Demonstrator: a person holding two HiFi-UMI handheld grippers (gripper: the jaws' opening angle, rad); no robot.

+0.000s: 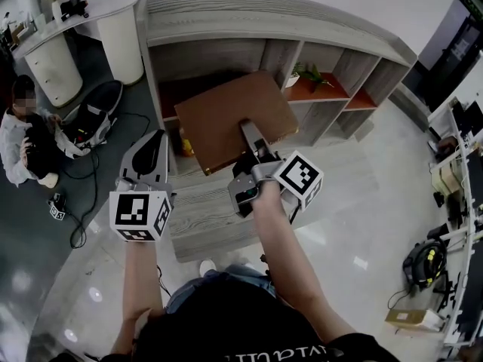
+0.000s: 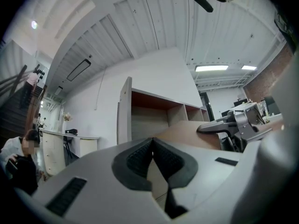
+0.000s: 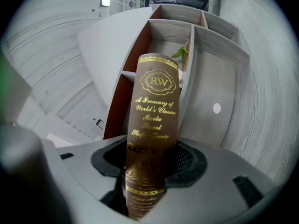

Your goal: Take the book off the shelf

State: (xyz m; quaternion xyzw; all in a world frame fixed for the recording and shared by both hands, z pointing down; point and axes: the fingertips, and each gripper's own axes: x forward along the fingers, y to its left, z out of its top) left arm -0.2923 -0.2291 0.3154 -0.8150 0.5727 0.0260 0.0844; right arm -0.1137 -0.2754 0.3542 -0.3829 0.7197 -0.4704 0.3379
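Observation:
My right gripper (image 1: 247,131) is shut on a brown hardcover book (image 1: 232,121) and holds it in the air in front of the grey wooden shelf (image 1: 226,27), its cover facing up. In the right gripper view the gold-lettered spine (image 3: 156,101) stands upright between the pads (image 3: 186,158), which press on both sides of it. My left gripper (image 1: 153,143) hangs to the left of the book, shut with nothing in it; its pads (image 2: 140,155) meet at the tips. From the left gripper view the book (image 2: 187,132) and the right gripper (image 2: 233,122) show at the right.
A small green plant (image 1: 309,74) stands in an orange-floored shelf compartment. A yellow object (image 1: 185,146) sits low in the shelf behind the book. A person (image 1: 26,138) sits on the floor at the left among cables (image 1: 83,202). A white counter (image 1: 113,29) stands beside the shelf.

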